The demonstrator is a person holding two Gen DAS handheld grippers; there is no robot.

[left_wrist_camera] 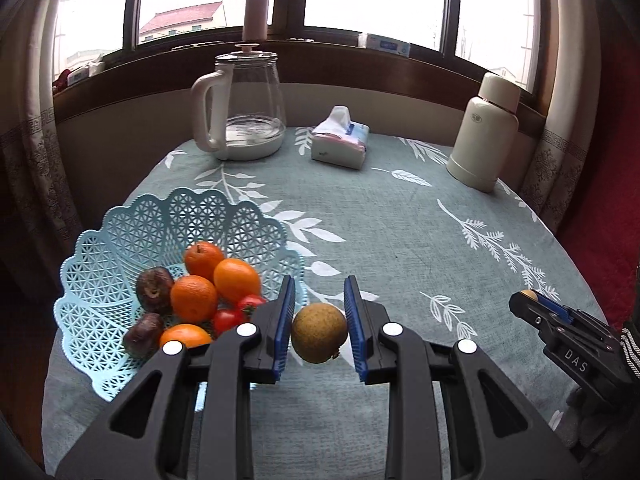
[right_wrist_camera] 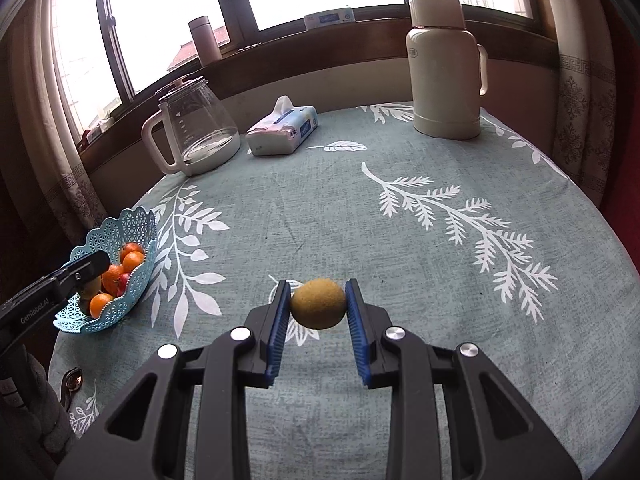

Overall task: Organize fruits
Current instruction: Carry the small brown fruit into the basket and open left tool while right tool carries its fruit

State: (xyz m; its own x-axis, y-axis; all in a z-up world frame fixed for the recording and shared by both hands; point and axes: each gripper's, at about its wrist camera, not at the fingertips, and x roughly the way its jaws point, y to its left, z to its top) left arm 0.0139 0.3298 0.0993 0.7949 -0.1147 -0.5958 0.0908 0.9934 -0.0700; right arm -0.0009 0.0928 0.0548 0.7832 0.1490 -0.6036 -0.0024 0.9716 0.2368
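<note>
A brown fruit (left_wrist_camera: 319, 333) is gripped by the left jaws beside the basket (left_wrist_camera: 120, 240), a yellow fruit (right_wrist_camera: 318, 303) by the right; either round fruit could be squeezed out and rolled off the bench (right_wrist_camera: 320, 208).

White letters reading "DAS" stand on the black plastic body of the right gripper (left_wrist_camera: 534, 300), seen at the right edge of the left wrist view. In the right wrist view, the black plastic body of the left gripper (right_wrist_camera: 90, 276) carries the white wording "GenRobot.AI" at the left edge. The print on the blue-and-white soft tissue pack (right_wrist_camera: 282, 126) and the mark on the cream cylindrical thermos flask (right_wrist_camera: 442, 68) are too small to read.
</note>
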